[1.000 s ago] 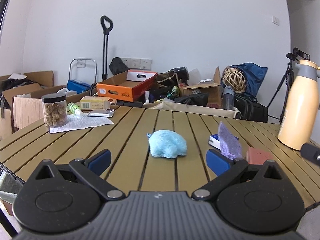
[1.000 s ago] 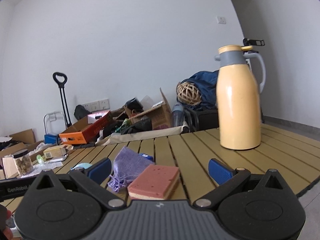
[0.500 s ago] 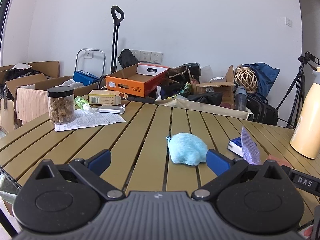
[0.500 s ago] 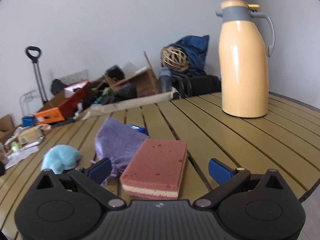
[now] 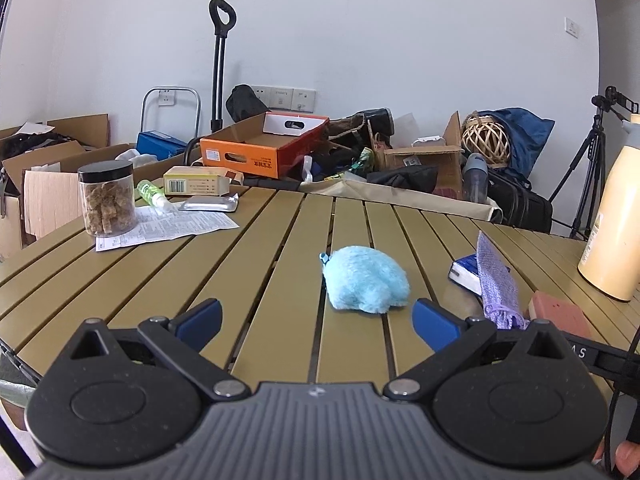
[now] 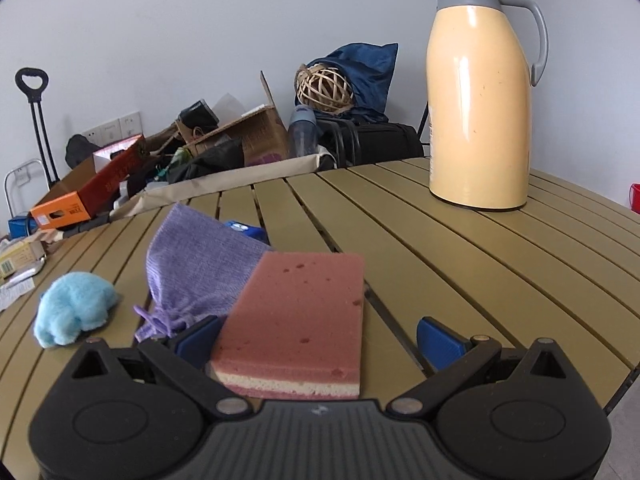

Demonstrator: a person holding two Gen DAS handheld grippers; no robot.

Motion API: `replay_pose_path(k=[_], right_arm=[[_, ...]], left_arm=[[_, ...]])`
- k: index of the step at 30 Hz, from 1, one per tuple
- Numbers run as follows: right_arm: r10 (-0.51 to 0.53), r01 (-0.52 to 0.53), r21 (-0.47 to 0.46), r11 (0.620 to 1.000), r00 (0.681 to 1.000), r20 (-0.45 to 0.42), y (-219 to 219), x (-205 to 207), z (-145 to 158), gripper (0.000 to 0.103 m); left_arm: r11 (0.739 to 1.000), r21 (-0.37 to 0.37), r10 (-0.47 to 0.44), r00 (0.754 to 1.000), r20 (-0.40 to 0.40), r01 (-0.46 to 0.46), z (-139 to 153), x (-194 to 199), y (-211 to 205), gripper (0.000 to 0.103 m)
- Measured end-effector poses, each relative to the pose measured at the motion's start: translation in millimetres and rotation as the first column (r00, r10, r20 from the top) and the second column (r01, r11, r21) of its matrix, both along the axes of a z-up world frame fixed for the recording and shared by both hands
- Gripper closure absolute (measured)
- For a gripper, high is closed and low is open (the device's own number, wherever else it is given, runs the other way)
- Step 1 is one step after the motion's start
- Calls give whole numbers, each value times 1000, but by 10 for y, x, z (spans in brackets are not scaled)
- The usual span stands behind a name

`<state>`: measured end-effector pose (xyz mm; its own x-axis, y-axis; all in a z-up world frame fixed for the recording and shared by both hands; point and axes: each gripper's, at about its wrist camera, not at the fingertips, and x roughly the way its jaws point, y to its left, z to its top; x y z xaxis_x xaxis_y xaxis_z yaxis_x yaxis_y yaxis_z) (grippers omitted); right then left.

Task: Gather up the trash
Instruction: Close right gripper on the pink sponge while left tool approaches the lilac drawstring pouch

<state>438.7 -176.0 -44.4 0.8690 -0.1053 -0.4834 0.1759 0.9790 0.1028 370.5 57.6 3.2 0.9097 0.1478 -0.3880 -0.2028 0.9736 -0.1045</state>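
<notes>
Both tongs: jaws spread wide, nothing held in either.
Right gripper (image 6: 318, 338): has dropped low and pushed in since a second ago, so the pink sponge (image 6: 296, 316) now sits between its blue pads, left pad at the sponge's edge, right pad apart from it.
Left gripper (image 5: 316, 320): has drifted left; the blue fluffy wad (image 5: 366, 280) now lies just ahead of its right pad rather than centred.
Purple cloth (image 6: 200, 272): touching the sponge, draped over a small blue pack (image 6: 246, 230).
Table (image 6: 460, 264): slatted, thermos (image 6: 480, 96) well behind.
Meaning: probably the sponge is the first pickup; closing comes next.
Risk: the purple cloth could get pinched too.
</notes>
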Motion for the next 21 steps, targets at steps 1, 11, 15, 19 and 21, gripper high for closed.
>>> replay_pose_path(k=[1, 11, 15, 19, 21], right_arm=[[-1, 1, -12, 1000, 1000, -8, -7, 4, -9, 0], [54, -55, 54, 997, 998, 15, -113, -14, -15, 10], [60, -61, 50, 997, 998, 22, -123, -25, -9, 31], [66, -67, 59, 996, 998, 23, -159, -44, -2, 33], [64, -66, 59, 996, 998, 26, -180, -62, 7, 33]], left_arm=[[1000, -2, 0, 1000, 0, 0, 0, -3, 0, 0], [1000, 3, -11, 1000, -6, 11, -22, -2, -39, 0], [1000, 4, -12, 1000, -12, 12, -29, 5, -34, 0], [1000, 5, -12, 1000, -12, 12, -29, 7, -31, 0], [1000, 5, -11, 1000, -11, 11, -30, 6, -31, 0]])
